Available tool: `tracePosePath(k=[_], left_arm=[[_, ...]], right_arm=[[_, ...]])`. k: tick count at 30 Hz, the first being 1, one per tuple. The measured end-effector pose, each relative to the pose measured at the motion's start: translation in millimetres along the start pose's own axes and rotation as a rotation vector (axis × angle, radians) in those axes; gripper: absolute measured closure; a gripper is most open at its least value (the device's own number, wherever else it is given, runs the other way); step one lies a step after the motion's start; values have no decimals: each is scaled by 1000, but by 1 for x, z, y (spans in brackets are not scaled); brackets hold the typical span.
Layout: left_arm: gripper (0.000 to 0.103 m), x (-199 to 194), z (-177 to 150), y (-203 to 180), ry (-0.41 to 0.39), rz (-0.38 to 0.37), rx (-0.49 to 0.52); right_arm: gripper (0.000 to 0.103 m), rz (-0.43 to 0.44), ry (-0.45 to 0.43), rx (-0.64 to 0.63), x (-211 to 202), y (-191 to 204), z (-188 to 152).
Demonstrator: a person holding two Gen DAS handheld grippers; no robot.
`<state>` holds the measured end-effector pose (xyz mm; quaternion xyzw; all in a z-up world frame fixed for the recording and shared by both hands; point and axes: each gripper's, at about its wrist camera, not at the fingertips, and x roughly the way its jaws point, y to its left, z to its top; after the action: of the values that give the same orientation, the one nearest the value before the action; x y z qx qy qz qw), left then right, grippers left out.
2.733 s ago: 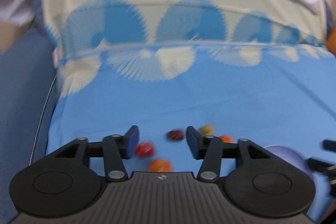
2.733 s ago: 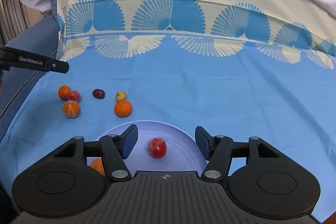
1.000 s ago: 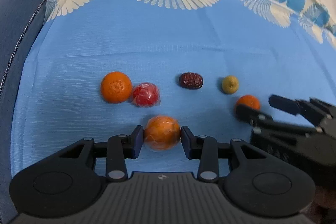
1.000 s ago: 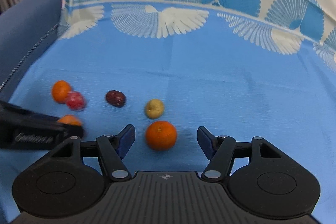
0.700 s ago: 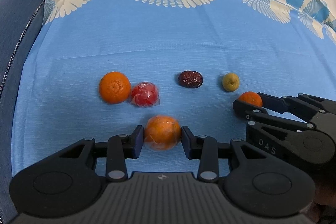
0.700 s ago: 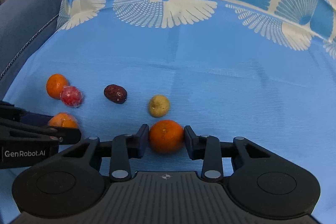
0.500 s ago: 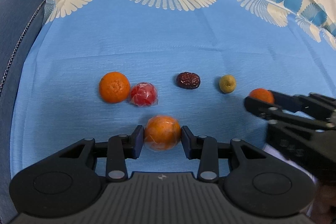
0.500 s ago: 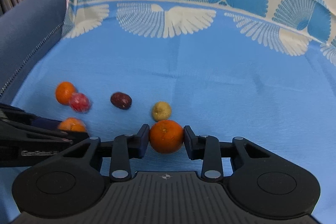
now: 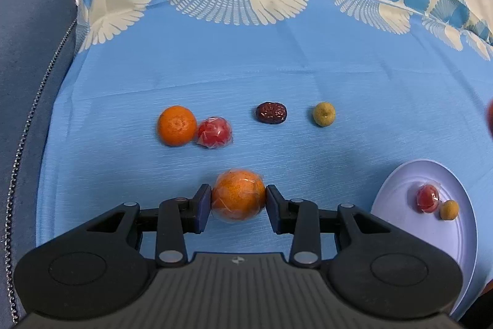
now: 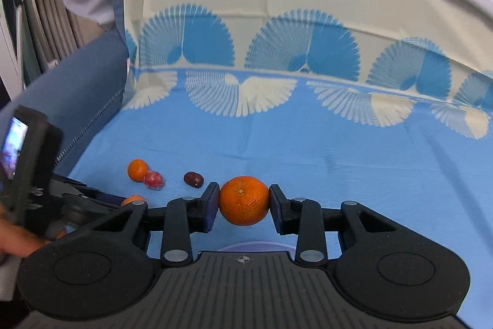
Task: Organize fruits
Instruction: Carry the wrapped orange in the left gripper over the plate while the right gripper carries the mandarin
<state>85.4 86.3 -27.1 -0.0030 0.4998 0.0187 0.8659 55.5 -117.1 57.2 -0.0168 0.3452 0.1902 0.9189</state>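
Progress: partial. Still loose on the blue cloth (image 9: 215, 67), left to right: a bare orange (image 9: 176, 125) touching a wrapped red fruit (image 9: 214, 132), a dark date (image 9: 271, 113), a small yellow-green fruit (image 9: 323, 113). The left gripper (image 9: 238, 204) clamps a wrapped orange (image 9: 238, 194); the right gripper (image 10: 244, 204) clamps an unwrapped orange (image 10: 244, 200) (both probably bound for the plate). The plate (image 9: 397, 199) holds two small fruits.

Black grippers, blue-padded fingers (image 9: 201, 207)
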Motion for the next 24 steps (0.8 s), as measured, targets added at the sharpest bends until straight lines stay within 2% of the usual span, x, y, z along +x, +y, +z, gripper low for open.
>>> tracePosePath(k=[5,9,12,16,19,22,24], left_arm=[[61,-23,-6,-2,-64,-5,7],[61,-47,-14,-7,-125,-43,-11],[61,-62,-23,-17,-159,-82,-15],[61,-68,-35,-39,-173,-91,37],[61,-67,-42,-60,-214,-85,66],[61,-62,-47,-79,-238,-120,101],[61,-60,-50,-94,-255,-151,160]], right_arm=[[66,1,-54,62,-30,-15,-23],[66,-35,-6,118,-29,-28,-47],[66,-55,3,95,-31,-32,-54],[66,-71,23,67,-35,-41,-64],[66,-78,49,38,-33,-47,-69],[66,-109,58,8,-31,-50,-73],[66,-111,66,21,-29,-54,-75]])
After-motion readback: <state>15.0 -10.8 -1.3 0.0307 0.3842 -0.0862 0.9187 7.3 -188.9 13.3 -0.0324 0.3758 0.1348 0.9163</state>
